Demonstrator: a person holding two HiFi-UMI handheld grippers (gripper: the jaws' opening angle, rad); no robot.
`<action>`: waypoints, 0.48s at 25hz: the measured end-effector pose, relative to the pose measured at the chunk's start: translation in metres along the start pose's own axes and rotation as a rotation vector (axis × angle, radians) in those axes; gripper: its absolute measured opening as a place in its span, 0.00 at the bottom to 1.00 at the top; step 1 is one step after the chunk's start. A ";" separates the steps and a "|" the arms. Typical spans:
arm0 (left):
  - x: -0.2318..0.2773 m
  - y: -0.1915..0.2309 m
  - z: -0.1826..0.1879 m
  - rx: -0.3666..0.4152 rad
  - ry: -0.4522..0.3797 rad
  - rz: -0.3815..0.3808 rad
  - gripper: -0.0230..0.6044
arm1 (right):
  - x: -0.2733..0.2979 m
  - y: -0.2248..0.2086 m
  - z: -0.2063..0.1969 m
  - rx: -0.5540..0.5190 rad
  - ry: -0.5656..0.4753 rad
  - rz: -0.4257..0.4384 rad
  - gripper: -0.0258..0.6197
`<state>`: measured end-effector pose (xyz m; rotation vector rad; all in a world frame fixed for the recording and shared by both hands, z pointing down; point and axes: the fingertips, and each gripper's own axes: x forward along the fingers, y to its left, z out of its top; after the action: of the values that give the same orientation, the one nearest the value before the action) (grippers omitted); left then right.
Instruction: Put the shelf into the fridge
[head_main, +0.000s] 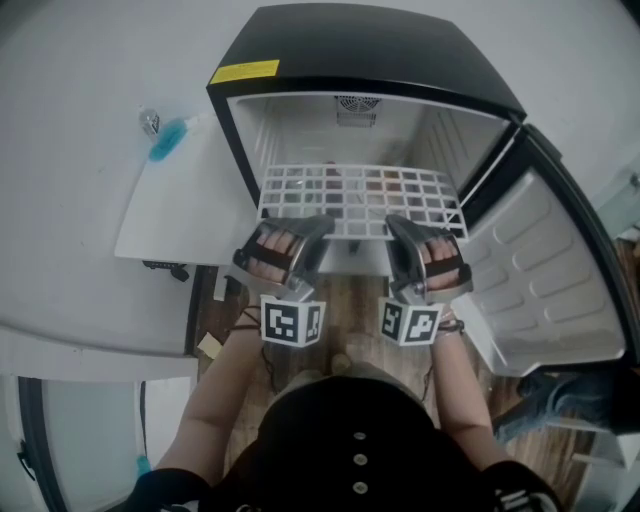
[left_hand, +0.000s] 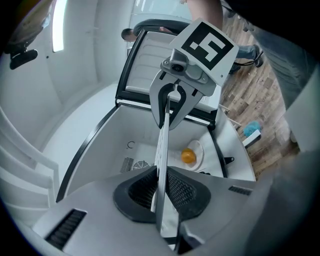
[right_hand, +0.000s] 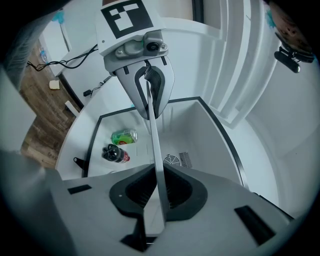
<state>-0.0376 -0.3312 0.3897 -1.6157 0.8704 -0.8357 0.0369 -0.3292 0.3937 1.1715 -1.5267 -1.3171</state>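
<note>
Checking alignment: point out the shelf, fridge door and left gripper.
shelf (head_main: 360, 198): head view, middle of grid.
fridge door (head_main: 545, 290): head view, inner liner.
left gripper (head_main: 322, 226): head view, tips at shelf edge.

A white wire-grid shelf (head_main: 360, 195) lies level in the mouth of the black box-shaped fridge (head_main: 370, 50). The left claw (head_main: 318, 228) and right claw (head_main: 398, 228) clamp its near edge. The fridge's door (head_main: 545, 290) stands open at right.
</note>
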 end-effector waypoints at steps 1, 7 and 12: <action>0.001 0.000 0.000 0.000 0.001 -0.001 0.10 | 0.001 0.000 -0.001 0.001 0.001 0.001 0.10; 0.005 -0.002 -0.004 -0.007 0.008 0.005 0.10 | 0.006 0.003 -0.002 0.002 0.009 -0.009 0.10; 0.001 -0.002 -0.003 -0.007 -0.001 0.013 0.10 | 0.001 0.002 0.001 -0.002 0.017 -0.025 0.10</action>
<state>-0.0388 -0.3331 0.3927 -1.6145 0.8832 -0.8241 0.0358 -0.3300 0.3956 1.2014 -1.5026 -1.3212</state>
